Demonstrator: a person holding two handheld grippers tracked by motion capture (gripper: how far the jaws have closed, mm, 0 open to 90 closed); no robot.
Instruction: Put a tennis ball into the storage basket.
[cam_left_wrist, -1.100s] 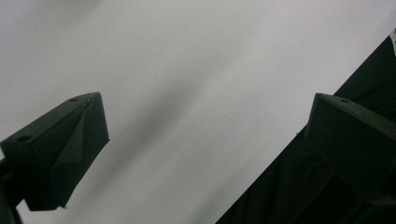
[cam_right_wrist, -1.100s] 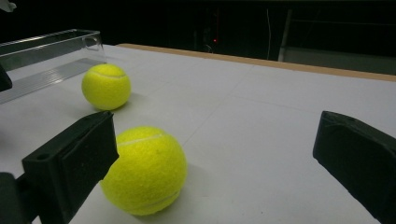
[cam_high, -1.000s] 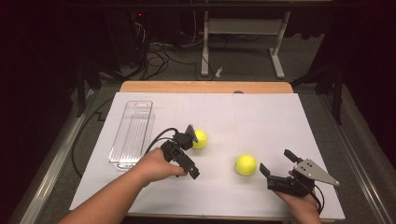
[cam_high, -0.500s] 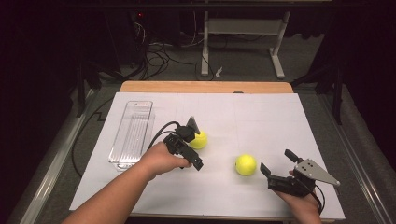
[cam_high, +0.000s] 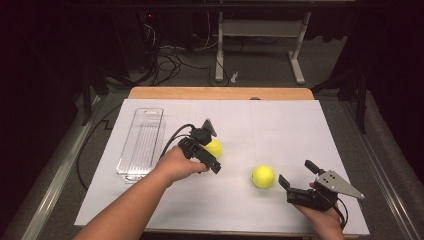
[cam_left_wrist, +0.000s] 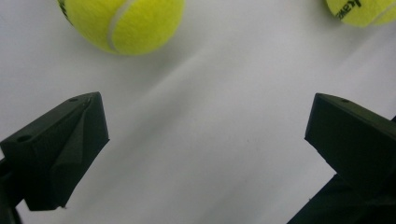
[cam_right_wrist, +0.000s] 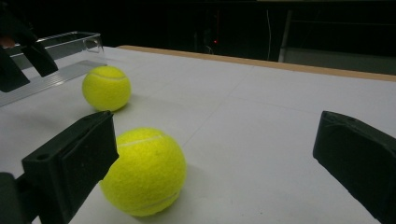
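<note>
We had grabbed nothing yet. Both fuzzy yellow tennis balls, the first ball and the second ball, lay right of the long clear plastic tray. Our left tool and right tool stayed spread, each beside a ball.

A clear plastic tray lay lengthwise near the left edge of the white mat, which covered most of a wooden table. Behind the table, a white metal frame stood on the grey floor, with a tangle of black cables to its left.
</note>
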